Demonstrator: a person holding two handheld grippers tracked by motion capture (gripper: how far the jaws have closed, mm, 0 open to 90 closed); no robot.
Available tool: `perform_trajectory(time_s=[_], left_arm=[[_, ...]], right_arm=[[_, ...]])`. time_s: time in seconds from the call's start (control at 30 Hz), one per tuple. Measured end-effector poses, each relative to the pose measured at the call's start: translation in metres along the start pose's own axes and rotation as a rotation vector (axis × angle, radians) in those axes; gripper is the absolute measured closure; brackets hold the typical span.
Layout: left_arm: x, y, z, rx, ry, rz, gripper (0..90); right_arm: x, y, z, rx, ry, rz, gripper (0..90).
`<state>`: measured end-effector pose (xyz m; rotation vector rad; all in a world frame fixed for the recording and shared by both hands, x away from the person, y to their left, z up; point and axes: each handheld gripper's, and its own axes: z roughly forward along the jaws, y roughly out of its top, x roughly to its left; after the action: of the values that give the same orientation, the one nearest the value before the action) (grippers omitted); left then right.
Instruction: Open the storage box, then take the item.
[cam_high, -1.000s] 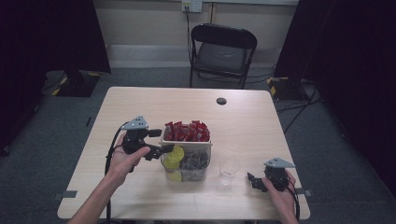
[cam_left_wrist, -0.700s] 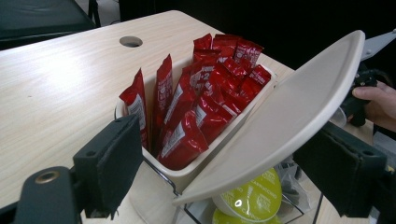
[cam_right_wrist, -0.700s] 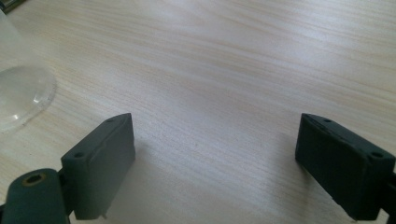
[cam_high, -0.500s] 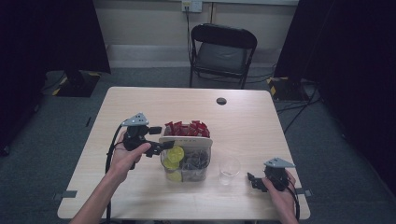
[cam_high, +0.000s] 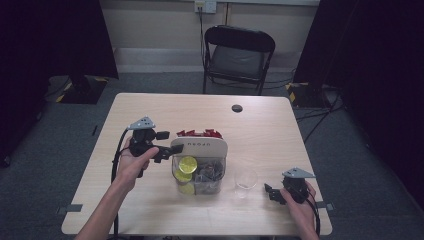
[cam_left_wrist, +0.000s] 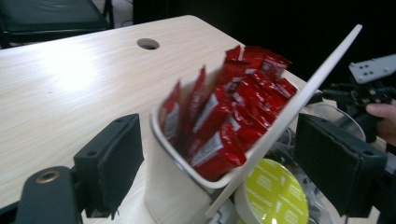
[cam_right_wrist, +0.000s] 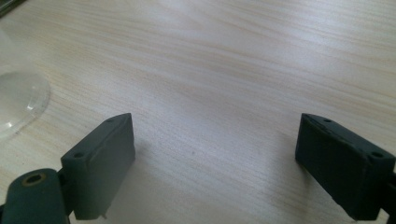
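A white bin (cam_left_wrist: 168, 186) packed with red sauce packets (cam_left_wrist: 224, 116) stands mid-table, joined to a clear tub (cam_high: 200, 177) that holds yellow-lidded cups (cam_high: 188, 164) and dark pods. A thin white panel (cam_high: 200, 145) with lettering rises tilted between the packets and the tub; in the left gripper view the panel (cam_left_wrist: 299, 102) crosses diagonally. My left gripper (cam_high: 167, 142) is open at the bin's left side, its jaws standing either side of the bin's corner and the panel (cam_left_wrist: 219, 172). My right gripper (cam_high: 271, 192) rests open near the front right edge, over bare wood (cam_right_wrist: 215, 163).
A clear plastic cup (cam_high: 245, 179) stands between the tub and my right gripper, at the left edge in the right gripper view (cam_right_wrist: 18, 102). A dark cable hole (cam_high: 237, 108) marks the tabletop's far side. A black folding chair (cam_high: 235, 55) stands beyond the table.
The left gripper has moved right onto the bin's corner. The white panel has tipped up and hides most of the packets from above. The right gripper has stayed put.
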<state>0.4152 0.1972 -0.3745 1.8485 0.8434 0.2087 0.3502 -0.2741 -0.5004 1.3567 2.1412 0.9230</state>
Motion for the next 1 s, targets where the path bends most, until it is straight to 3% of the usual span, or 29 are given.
perform_trajectory(time_s=[0.2, 0.37, 0.6, 0.7, 1.0], left_arm=[[0.004, 0.000, 0.001, -0.004, 0.020, -0.018, 16.0], [0.006, -0.001, 0.003, 0.000, 0.005, -0.030, 14.8], [0.003, -0.001, 0.006, 0.021, 0.011, -0.011, 15.4], [0.004, -0.001, 0.005, 0.020, -0.002, -0.036, 16.4], [0.005, -0.002, 0.008, 0.040, 0.002, -0.014, 15.3]], right_arm=[[0.000, 0.000, 0.000, 0.000, 0.000, 0.000, 11.5], [0.000, 0.000, 0.000, 0.001, -0.008, 0.006, 11.5], [0.000, 0.000, -0.001, 0.001, -0.007, 0.004, 12.0], [-0.001, 0.000, -0.003, 0.006, 0.002, -0.002, 14.5], [0.004, 0.009, -0.015, -0.019, 0.010, -0.020, 18.6]])
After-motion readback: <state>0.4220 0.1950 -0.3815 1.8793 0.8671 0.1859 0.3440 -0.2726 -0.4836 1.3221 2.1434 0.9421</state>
